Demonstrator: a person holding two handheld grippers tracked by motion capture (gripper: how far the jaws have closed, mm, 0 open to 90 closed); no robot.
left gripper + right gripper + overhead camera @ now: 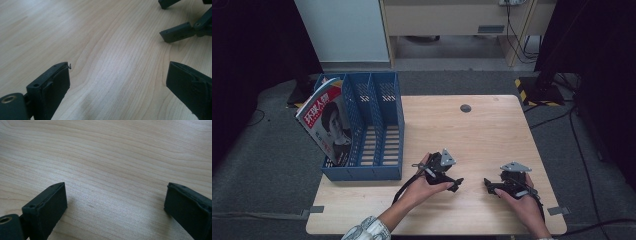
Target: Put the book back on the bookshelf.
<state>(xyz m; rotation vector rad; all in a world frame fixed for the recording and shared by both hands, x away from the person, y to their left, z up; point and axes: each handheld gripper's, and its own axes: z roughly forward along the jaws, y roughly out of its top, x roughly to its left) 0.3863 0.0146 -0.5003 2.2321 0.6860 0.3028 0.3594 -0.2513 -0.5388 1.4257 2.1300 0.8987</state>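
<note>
Both grippers are resting low near the front edge of the table (492, 125), jaws spread wide and holding nothing. The left gripper (456, 183) is sitting toward the middle of the front edge, the right gripper (488, 185) just beside it toward the front right corner, and their tips are pointing at each other across a small gap of bare wood. In the left gripper view, the wide-set jaws are framing plain wood grain, with the other gripper's jaws (178, 31) showing at the upper right — near, not touching. The right gripper view is giving the same picture: jaws far apart, only wood between them.

The magazine (328, 122) is already standing tilted in the leftmost slot of the blue file rack (382, 172), which is sitting at the table's left edge, its other slots looking empty. Judging from this, the filing work seems done — the magazine is stowed and well apart from both grippers, and nothing else is lying on the table to pick up. What is left, if anything, looks like no more than straightening the leaning magazine.
</note>
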